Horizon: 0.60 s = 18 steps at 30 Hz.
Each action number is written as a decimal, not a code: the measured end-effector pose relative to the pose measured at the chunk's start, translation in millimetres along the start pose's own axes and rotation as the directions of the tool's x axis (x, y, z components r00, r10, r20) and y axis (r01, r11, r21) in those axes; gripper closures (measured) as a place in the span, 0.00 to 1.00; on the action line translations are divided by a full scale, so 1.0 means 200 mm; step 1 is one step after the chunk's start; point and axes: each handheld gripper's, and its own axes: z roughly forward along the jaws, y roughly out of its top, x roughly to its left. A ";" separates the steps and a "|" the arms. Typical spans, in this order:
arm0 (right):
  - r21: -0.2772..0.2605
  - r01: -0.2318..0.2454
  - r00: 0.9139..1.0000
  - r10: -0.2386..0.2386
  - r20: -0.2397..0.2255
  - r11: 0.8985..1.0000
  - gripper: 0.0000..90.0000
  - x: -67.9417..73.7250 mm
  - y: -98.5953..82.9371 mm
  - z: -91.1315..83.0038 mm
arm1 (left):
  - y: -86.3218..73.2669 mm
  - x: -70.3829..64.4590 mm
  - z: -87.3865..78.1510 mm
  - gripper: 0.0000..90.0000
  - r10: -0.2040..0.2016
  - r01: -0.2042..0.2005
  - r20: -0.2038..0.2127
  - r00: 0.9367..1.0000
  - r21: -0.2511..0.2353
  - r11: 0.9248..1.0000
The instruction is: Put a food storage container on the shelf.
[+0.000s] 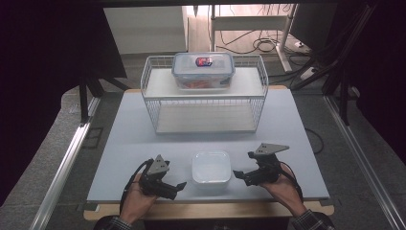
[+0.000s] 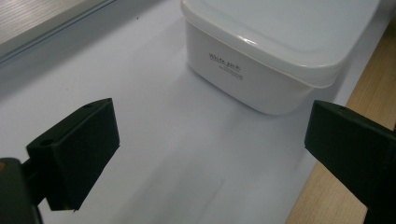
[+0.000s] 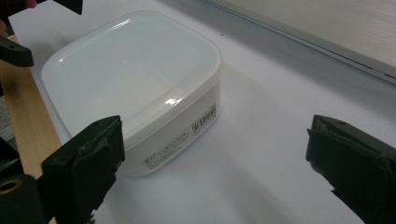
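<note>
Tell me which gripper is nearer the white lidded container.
Right, slightly. The right gripper sits just off the white lidded container at its right side; the left gripper is a bit farther off its left.

The white box is seen as smooth, glossy plastic; the table is matt, edged in wood; the rack is white-coated wire.

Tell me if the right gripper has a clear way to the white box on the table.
Probably yes. The right gripper sits just beside the white box with its jaws wide open, and bare table lies between them. The left gripper waits on the box's other side, out of the way.
</note>
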 end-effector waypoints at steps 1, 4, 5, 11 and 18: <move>-0.002 -0.004 1.000 0.004 0.007 1.000 0.04 0.00 0.00 0.00 | 0.01 0.00 0.00 0.03 -0.008 0.008 0.009 1.000 -0.003 1.000; 0.016 0.000 1.000 0.000 0.000 1.000 0.03 0.01 0.02 0.00 | 0.02 0.00 -0.02 0.05 -0.050 0.050 0.022 0.999 -0.029 0.998; 0.015 0.005 1.000 -0.005 -0.002 1.000 0.03 0.02 0.02 -0.01 | 0.02 0.00 -0.02 0.06 -0.053 0.054 0.024 0.998 -0.032 0.998; 0.040 0.021 1.000 -0.021 0.010 0.999 0.04 0.05 0.06 -0.01 | 0.05 0.00 -0.02 0.10 -0.042 0.043 0.021 0.999 -0.036 0.998; 0.061 0.039 0.999 -0.041 0.031 0.997 0.14 0.08 0.09 0.00 | 0.11 -0.02 0.01 0.11 -0.015 0.015 0.007 1.000 -0.037 0.999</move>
